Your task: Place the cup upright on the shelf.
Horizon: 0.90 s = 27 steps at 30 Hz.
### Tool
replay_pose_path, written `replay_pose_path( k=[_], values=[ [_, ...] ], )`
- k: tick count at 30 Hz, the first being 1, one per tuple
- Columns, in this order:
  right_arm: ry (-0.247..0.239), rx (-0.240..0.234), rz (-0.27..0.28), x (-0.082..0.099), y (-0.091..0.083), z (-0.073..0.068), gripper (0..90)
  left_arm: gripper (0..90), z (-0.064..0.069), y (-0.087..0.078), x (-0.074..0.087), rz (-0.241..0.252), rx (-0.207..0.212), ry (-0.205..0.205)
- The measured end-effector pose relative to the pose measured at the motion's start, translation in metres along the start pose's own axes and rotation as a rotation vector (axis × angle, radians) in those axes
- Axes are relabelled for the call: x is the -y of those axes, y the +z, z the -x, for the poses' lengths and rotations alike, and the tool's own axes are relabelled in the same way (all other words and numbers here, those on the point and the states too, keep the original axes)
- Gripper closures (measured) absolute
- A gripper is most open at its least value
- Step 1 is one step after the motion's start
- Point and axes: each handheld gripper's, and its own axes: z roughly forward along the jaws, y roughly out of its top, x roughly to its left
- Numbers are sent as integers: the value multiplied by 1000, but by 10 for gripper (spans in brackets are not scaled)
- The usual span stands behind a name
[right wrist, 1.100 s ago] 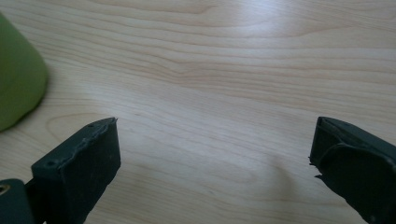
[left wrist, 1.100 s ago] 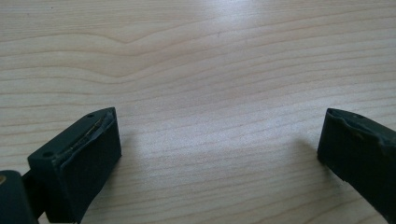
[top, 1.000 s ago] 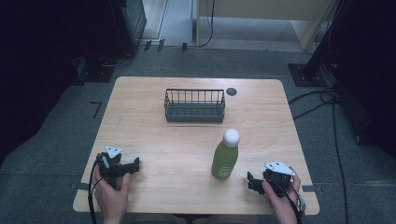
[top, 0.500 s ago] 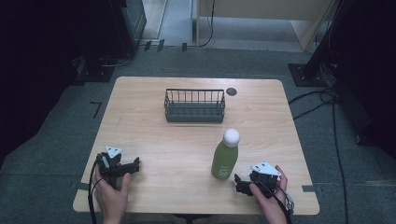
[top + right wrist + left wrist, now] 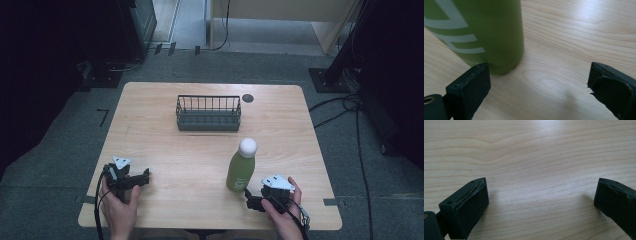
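A: Looking down, what carries everything?

B: A pale wooden desk (image 5: 165,145) with rounded corners, standing on grey carpet (image 5: 60,165). Dark equipment (image 5: 135,25) and cables (image 5: 345,107) lie around it.

A: What stands on it?

B: A dark wire basket (image 5: 208,113) near the far middle, a small black disc (image 5: 248,98) beside it, and a green bottle (image 5: 241,165) with a white cap, upright toward the near right.

A: And the grippers?

B: The right gripper (image 5: 254,200) sits just beside the bottle's base; its fingers (image 5: 471,85) are released, have just been closing slightly, with bare wood between them. The left gripper (image 5: 141,178) rests at the near left, fingers (image 5: 466,202) spread over bare wood.
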Motion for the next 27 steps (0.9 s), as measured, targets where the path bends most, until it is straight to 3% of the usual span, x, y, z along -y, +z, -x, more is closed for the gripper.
replay_pose_path(
  k=[5,15,27],
  values=[
    [-9,-47,5,-3,-1,-6,34,0,0,0,0,2,0,-2],
    [-23,-96,38,-13,0,-19,38,0,0,0,0,2,-1,-2],
    [31,-128,99,-36,-3,-29,48,0,0,0,0,1,0,-2]
  ],
)
